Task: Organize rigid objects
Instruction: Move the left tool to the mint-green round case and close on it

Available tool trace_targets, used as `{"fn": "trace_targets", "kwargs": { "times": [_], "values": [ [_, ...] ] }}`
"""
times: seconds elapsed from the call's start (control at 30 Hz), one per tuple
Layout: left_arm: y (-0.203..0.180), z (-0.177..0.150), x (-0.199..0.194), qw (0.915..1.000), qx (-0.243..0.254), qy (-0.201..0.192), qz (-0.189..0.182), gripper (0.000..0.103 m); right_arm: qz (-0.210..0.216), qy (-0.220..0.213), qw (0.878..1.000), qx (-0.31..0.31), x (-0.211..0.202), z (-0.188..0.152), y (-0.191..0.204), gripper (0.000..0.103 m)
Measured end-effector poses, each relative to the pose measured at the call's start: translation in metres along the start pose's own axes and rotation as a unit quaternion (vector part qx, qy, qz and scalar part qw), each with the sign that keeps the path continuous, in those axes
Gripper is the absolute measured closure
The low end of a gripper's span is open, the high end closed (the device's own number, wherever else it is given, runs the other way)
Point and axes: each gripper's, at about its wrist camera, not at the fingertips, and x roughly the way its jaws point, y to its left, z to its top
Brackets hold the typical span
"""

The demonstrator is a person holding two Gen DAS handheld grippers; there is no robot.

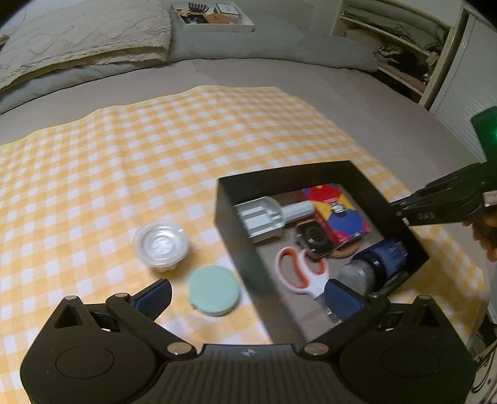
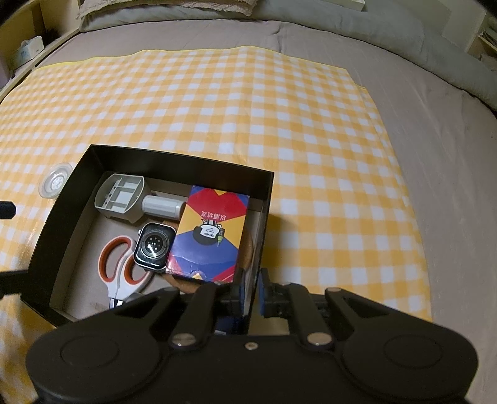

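Observation:
A black box [image 1: 236, 233] [image 2: 62, 199] sits on the yellow checked cloth [image 1: 155, 149]. Inside lie a grey scoop [image 1: 264, 217] [image 2: 124, 199], a colourful card box [image 1: 338, 214] [image 2: 211, 233], a smartwatch [image 1: 313, 239] [image 2: 154, 245], orange-handled scissors [image 1: 298, 273] [image 2: 119, 267] and a grey and blue cylinder [image 1: 372, 261]. Left of the box are a clear plastic cup [image 1: 161, 245] [image 2: 55, 183] and a mint round lid [image 1: 214, 290]. My left gripper [image 1: 248, 296] is open, straddling the lid and the box's near wall. My right gripper [image 2: 250, 295] is shut on the box's right wall [image 2: 264, 236]; it also shows in the left wrist view [image 1: 400, 211].
The cloth lies on a grey bed [image 2: 419, 93]. A white tray of small items [image 1: 214, 18] and a cream blanket [image 1: 84, 40] lie at the far end. Shelves [image 1: 403, 46] stand at the right.

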Motion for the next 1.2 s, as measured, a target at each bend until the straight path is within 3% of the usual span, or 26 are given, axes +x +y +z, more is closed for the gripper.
{"fn": "trace_targets", "kwargs": {
  "times": [0.17,0.5,0.57,0.93,1.2],
  "values": [
    [0.017,-0.009,0.003,0.9999,0.008,0.007,-0.007,0.003,0.001,0.000,1.000,-0.003,0.000,0.000,0.001,0.091],
    [0.032,-0.014,0.002,0.9965,-0.016,0.024,-0.078,0.041,0.004,0.000,1.000,-0.004,0.001,0.000,0.001,0.090],
    [0.033,-0.013,0.000,0.9954,-0.014,0.027,-0.091,0.044,0.004,0.000,1.000,-0.004,0.000,0.000,0.001,0.089],
    [0.049,-0.012,0.007,0.9940,0.031,0.045,-0.095,0.047,0.009,0.000,1.000,-0.010,0.000,-0.001,0.002,0.086],
    [0.051,-0.017,0.031,0.9892,0.113,0.056,-0.076,0.047,0.010,0.000,1.000,-0.011,0.000,-0.002,0.002,0.085]
  ]
}}
